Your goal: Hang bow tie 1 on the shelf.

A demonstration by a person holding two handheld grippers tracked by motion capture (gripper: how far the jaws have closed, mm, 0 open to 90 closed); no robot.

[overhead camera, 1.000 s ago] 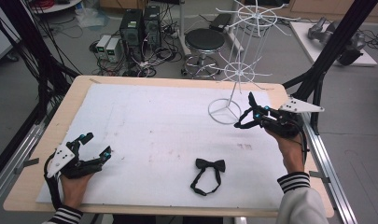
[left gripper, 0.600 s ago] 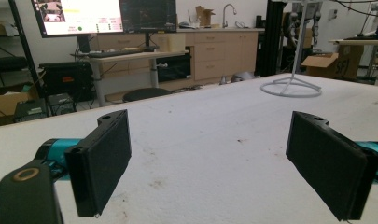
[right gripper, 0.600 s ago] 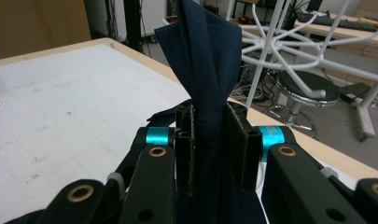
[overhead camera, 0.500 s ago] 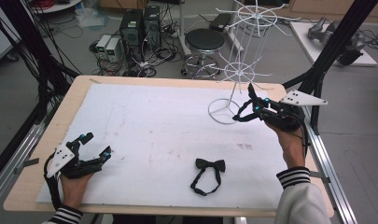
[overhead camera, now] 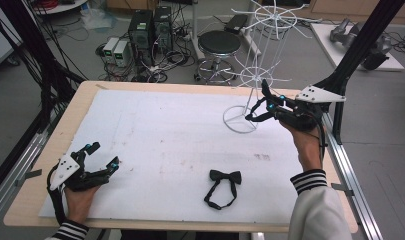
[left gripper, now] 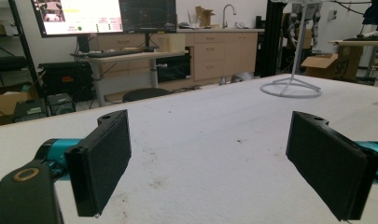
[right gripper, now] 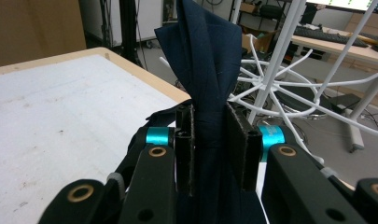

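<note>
Two hand-held tools, black with teal and white parts; striped cuffs.

Left tool (overhead camera: 101, 156): black linkage frame, teal cylinders at the jaw pivots, flat black rectangular pads (left gripper: 102, 161) with a matte grain, a brass-ringed pivot hole on the near link, a white three-cornered plate on the body, a black cable looping under the wrist. Right tool (overhead camera: 257, 106): same black frame, teal pivot cylinders, brass-ringed holes on both links, narrow black pads (right gripper: 237, 145), a white-grey three-cornered plate on top, a black cable trailing along the forearm. Sleeves: pale grey, each ending in a ribbed cuff banded black and white.
</note>
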